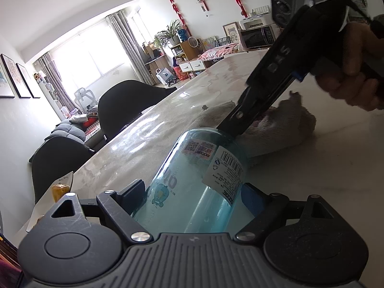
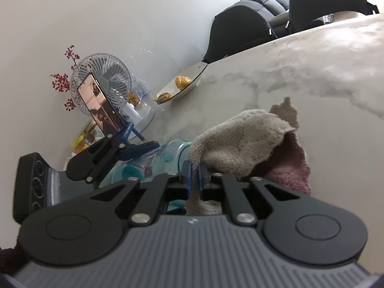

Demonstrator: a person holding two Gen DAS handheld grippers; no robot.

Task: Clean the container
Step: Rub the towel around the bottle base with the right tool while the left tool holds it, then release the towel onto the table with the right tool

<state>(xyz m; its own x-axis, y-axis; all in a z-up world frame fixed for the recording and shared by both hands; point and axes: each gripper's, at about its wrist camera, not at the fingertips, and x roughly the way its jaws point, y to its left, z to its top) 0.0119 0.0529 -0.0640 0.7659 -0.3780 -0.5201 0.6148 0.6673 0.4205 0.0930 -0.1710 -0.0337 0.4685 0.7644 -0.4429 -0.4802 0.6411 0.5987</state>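
Observation:
A clear blue bottle [image 1: 192, 175] with a white label lies tilted between the fingers of my left gripper [image 1: 194, 192], which is shut on its body. Its far end [image 2: 178, 152] meets a beige and pink cloth [image 1: 276, 132] bunched on the marble table [image 1: 312, 187]. My right gripper [image 2: 195, 170] is shut on a fold of the beige cloth [image 2: 240, 139]. From the left wrist view the right gripper [image 1: 230, 129] comes down from the upper right, and its tip sits at the bottle's far end. The cloth hides the bottle's mouth.
A person's hand [image 1: 355, 67] holds the right gripper. A tray [image 2: 189, 81] with golden pieces sits at the table's edge. Nearby stand a small fan [image 2: 108, 76] and a phone on a stand [image 2: 100, 103]. Black chairs [image 1: 129, 100] line the far side.

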